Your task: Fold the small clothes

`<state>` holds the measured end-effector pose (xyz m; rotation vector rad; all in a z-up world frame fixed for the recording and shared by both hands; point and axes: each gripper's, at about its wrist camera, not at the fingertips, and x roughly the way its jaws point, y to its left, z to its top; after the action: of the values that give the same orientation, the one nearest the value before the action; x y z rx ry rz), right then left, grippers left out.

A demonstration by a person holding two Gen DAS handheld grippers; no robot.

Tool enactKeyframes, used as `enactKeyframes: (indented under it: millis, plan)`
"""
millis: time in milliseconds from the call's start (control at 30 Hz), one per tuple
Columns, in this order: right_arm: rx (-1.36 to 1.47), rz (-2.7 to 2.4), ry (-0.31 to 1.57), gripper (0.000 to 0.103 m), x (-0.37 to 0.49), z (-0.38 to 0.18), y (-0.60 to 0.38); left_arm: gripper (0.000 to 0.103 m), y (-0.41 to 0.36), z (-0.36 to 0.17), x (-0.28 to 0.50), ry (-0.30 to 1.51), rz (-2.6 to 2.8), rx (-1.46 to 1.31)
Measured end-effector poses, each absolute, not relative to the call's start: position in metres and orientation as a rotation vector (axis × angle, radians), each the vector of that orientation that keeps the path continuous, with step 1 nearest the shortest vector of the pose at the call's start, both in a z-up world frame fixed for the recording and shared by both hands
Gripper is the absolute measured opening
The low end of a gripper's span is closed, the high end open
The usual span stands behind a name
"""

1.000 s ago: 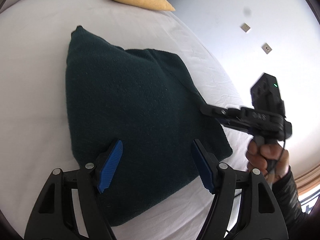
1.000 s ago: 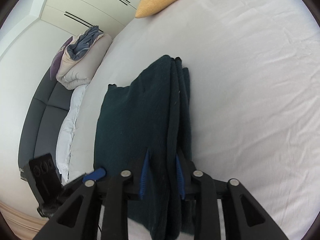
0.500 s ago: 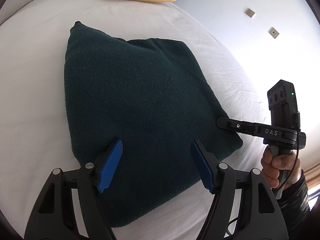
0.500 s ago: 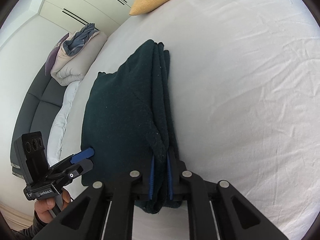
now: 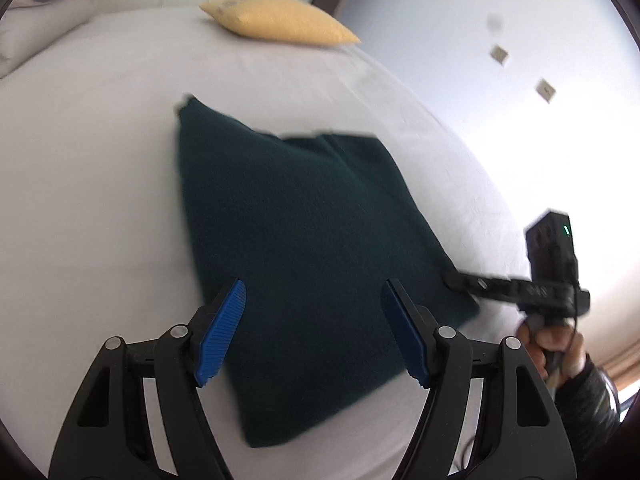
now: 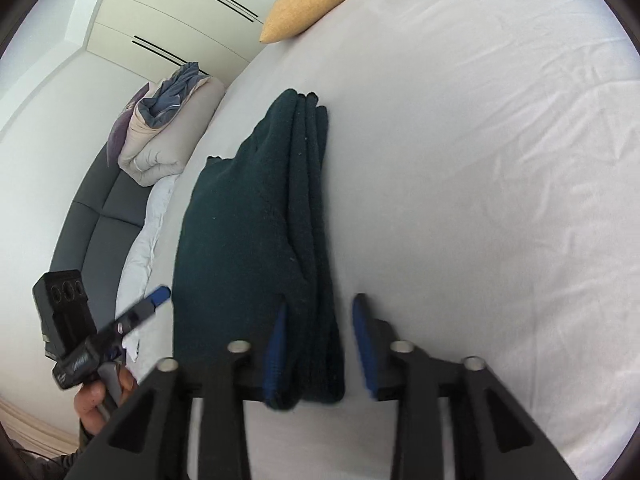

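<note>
A dark green knitted garment [image 5: 304,248], folded into a thick square, lies flat on the white bed [image 5: 80,208]. My left gripper [image 5: 312,328] is open and empty, held above the garment's near edge. My right gripper [image 6: 320,344] is open, its blue pads standing either side of the garment's [image 6: 248,240] stacked folded edge without pressing it. The right gripper also shows in the left wrist view [image 5: 460,280] at the garment's right corner. The left gripper shows in the right wrist view [image 6: 156,300], off the garment's left side.
A yellow pillow [image 5: 276,24] lies at the far end of the bed. A rolled duvet with blue cloth on it [image 6: 168,132] sits on a grey sofa [image 6: 96,216] beside the bed. White wardrobes [image 6: 180,8] stand behind. A wall with sockets [image 5: 546,90] is on the right.
My right gripper has opened and let go of the garment's folded edge. My left gripper has drawn back and risen, staying open. The garment now lies on the bed.
</note>
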<state>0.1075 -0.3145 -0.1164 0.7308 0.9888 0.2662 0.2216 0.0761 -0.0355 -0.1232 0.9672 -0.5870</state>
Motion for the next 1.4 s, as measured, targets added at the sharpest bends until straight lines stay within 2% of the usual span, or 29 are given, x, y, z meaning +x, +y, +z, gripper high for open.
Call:
enactKeyframes:
  millis: [100,133,533,567,633,667,800,1000,1233,1400]
  plan:
    - [0.696,0.224,0.941,0.059,0.102,-0.1,-0.32,0.078,0.101,-0.043,0.248,0.998,-0.52,-0.214]
    - [0.695,0.218,0.924,0.06,0.104,-0.095,-0.322,0.078,0.106,-0.051,0.259,1.025,-0.514,-0.235]
    - [0.715,0.244,1.01,0.061,0.189,-0.104,-0.299,0.078,0.09,-0.112,0.31,1.255,-0.612,-0.41]
    - [0.711,0.245,1.027,0.06,0.196,-0.107,-0.295,0.077,0.087,-0.114,0.313,1.264,-0.616,-0.407]
    - [0.675,0.234,1.054,0.051,0.204,-0.11,-0.288,0.069,0.082,-0.117,0.316,1.271,-0.615,-0.395]
    - [0.658,0.229,1.061,0.049,0.206,-0.11,-0.285,0.06,0.079,-0.117,0.316,1.275,-0.627,-0.397]
    - [0.566,0.204,1.085,0.038,0.21,-0.104,-0.273,0.053,0.072,-0.114,0.315,1.266,-0.606,-0.358]
    - [0.338,0.111,1.075,0.027,0.206,-0.087,-0.241,0.04,0.062,-0.1,0.31,1.237,-0.572,-0.287]
    - [0.081,0.037,0.988,0.023,0.175,-0.046,-0.18,0.036,0.058,-0.063,0.273,1.176,-0.558,-0.202]
    - [0.023,0.074,0.951,0.023,0.129,-0.032,-0.124,0.036,0.094,-0.046,0.231,1.134,-0.525,-0.171]
